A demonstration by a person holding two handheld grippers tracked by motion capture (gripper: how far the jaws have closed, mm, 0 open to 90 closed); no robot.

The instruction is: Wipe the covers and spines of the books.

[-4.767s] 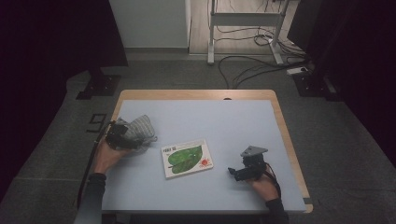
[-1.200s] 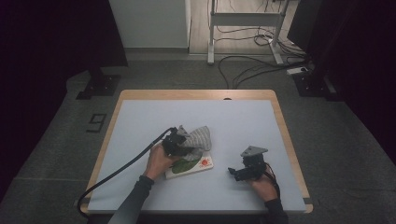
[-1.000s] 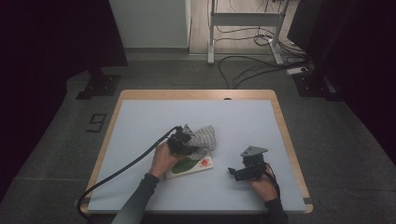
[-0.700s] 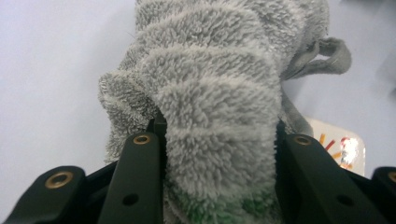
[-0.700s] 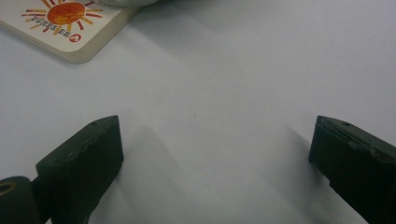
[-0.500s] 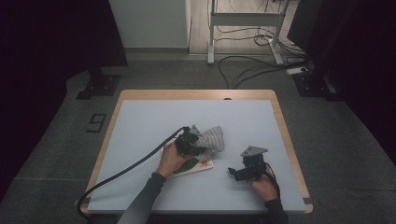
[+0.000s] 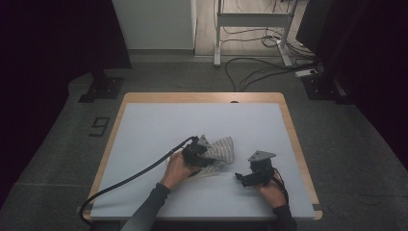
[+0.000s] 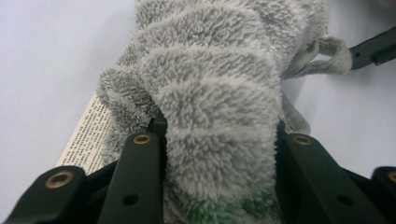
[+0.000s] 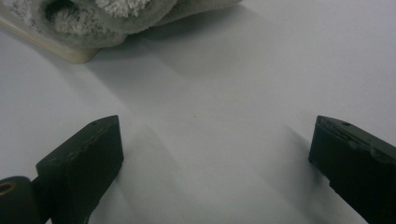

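Left tongs (image 8: 217, 135) grip the grey cloth (image 8: 219, 88) over the booklet (image 8: 86, 135).

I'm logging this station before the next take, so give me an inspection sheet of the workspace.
Surface: pale blue table top with a wooden rim, bare apart from the job's things.
Job's things: fluffy grey cloth draped over a flat printed card, near the middle front.
Clutter: nothing seen.
Grippers: left gripper clamped on the cloth; right gripper wide open, low over bare table, beside the cloth.
Cables: black cable trails from the left gripper off the front edge; loose floor cables behind the table.
Surroundings: grey carpet, white metal stand, dark curtains at both sides.
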